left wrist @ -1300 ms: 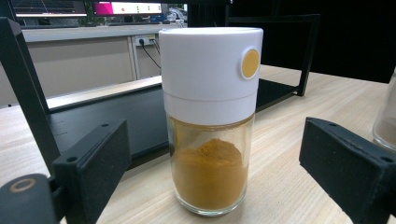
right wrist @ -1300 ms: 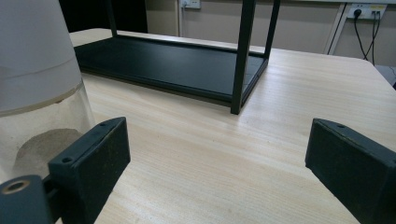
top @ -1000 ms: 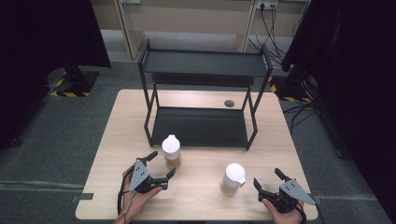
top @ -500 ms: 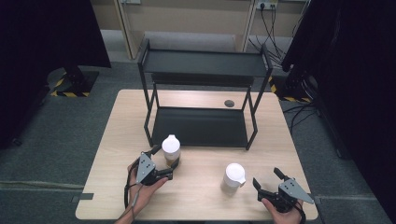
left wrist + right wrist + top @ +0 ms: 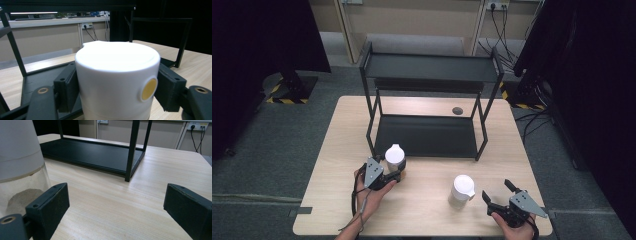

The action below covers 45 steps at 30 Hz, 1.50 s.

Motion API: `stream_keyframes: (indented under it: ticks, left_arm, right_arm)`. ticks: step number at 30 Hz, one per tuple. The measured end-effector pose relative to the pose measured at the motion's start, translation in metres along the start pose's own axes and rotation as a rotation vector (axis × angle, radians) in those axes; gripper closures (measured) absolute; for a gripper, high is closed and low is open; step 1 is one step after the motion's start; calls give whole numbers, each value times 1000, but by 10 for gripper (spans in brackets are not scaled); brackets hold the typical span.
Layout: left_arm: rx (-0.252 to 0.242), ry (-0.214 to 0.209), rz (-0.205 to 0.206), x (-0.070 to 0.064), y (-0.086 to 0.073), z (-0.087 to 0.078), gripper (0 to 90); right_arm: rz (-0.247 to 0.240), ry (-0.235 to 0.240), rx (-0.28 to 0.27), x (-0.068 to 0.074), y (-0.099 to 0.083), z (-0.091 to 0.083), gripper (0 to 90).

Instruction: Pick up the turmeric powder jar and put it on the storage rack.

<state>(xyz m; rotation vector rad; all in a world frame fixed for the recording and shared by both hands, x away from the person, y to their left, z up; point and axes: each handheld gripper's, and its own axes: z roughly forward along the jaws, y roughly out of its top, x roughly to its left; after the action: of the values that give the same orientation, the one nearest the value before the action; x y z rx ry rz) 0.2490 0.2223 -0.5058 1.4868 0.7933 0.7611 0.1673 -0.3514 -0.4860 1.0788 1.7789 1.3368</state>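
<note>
The left claw (image 5: 396, 173) bracketed the white-lidded upright jar (image 5: 395, 156), one jaw at each side of its lid; actual contact could not be confirmed. The jar stood on the light wooden bench (image 5: 432, 210), just near of the black two-tier metal rack (image 5: 427, 135). The right claw (image 5: 498, 192) was spread wide and empty, a second white-lidded jar (image 5: 461, 190) just to its left.

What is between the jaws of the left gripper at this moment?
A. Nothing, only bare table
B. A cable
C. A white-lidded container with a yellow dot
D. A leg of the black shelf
C: in the left gripper view, the white-lidded container with its yellow dot sits between the two jaws of the left gripper.
</note>
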Motion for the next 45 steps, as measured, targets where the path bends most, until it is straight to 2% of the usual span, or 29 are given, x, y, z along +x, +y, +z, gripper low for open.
stream_keyframes:
  ticks: [3, 7, 14, 26, 45]
  left_arm:
    - [8, 9, -5, -2, 2, -1, 303]
    - [12, 9, -36, -1, 6, -2, 303]
    - [-21, 36, -29, -2, 22, -6, 304]
    - [-77, 49, -20, -3, 50, -7, 305]
    - [-103, 80, -4, 1, 81, 2, 305]
  right_arm:
    - [6, 1, 2, -1, 0, 0, 67]
    - [0, 1, -2, 0, 0, 0, 67]
    - [5, 2, -3, -1, -1, 0, 67]
    - [8, 1, -1, -1, 0, 0, 67]
    - [7, 2, 4, -1, 1, 0, 67]
